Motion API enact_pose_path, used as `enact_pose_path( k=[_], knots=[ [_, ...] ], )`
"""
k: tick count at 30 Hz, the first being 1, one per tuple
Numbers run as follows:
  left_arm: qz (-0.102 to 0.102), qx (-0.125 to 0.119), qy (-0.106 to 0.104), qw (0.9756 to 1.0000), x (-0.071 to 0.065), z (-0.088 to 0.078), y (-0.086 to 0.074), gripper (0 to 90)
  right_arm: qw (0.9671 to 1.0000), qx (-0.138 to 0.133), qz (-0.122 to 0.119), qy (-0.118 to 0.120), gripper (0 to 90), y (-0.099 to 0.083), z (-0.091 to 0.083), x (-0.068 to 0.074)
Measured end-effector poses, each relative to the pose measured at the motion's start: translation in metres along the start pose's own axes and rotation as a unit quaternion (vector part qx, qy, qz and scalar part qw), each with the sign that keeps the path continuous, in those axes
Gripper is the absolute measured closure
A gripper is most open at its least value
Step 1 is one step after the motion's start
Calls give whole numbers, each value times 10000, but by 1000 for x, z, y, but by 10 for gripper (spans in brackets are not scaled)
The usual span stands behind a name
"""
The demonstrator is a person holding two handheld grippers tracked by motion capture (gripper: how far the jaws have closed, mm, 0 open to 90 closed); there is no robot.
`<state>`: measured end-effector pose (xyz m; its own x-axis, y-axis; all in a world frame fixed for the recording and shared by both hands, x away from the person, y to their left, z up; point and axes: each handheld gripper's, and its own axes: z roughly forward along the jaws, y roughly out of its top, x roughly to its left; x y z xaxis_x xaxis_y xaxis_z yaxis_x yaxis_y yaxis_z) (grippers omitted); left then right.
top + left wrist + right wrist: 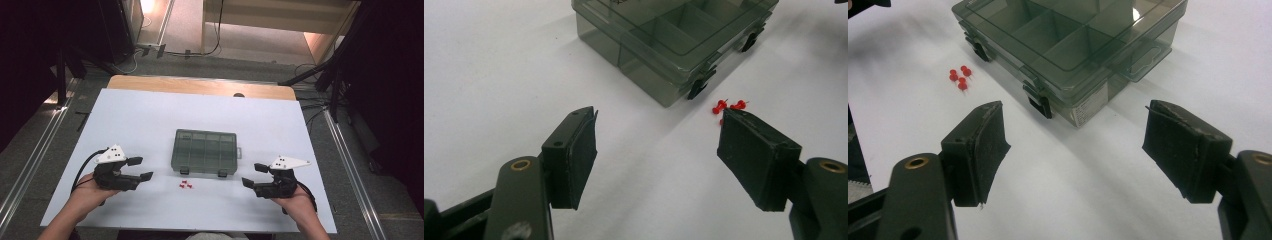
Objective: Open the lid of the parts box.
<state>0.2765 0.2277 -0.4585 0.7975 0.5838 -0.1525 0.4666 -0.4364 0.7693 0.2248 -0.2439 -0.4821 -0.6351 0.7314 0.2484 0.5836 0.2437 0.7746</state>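
This looks like a lab or recording studio set up for filmed tabletop work. A wooden table (200,86) under a plain white sheet (150,120) stands on a grey floor, hemmed in by black curtains (390,75) at both sides. Metal rails (30,160) run along the floor, loose cables (210,50) trail behind the table, and dark stand legs (320,75) lean in at the right.
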Motion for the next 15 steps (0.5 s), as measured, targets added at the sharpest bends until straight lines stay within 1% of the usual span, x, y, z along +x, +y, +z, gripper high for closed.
enact_pose_path(
  k=[2, 5, 7, 11, 12, 13, 15],
  knots=[
    [8, 9, 4, 10000, 0, 0, 0, 314, 10000, -2, 7, 3, 256, 0, 0, 0],
    [-64, 46, -25, 10000, 0, 0, 0, 314, 10000, 2, 16, 13, 256, 0, 0, 0],
    [-46, 49, 25, 10000, 0, -1, 0, 314, 10000, -3, -2, 19, 256, 0, 0, 0],
    [-43, -20, 27, 10000, 1, -2, 0, 313, 10000, -7, 12, 5, 256, 1, 1, -1],
    [-37, -44, 5, 10000, 1, -2, 0, 291, 10000, -9, 16, 2, 256, 1, 1, -1],
    [-49, -40, -37, 10000, 2, -2, 1, 219, 10000, -11, 13, 0, 256, 1, 1, -1],
    [-30, -37, -22, 10000, 1, -2, 1, 209, 10000, -7, 22, 10, 255, 1, 1, -1]
  ],
)
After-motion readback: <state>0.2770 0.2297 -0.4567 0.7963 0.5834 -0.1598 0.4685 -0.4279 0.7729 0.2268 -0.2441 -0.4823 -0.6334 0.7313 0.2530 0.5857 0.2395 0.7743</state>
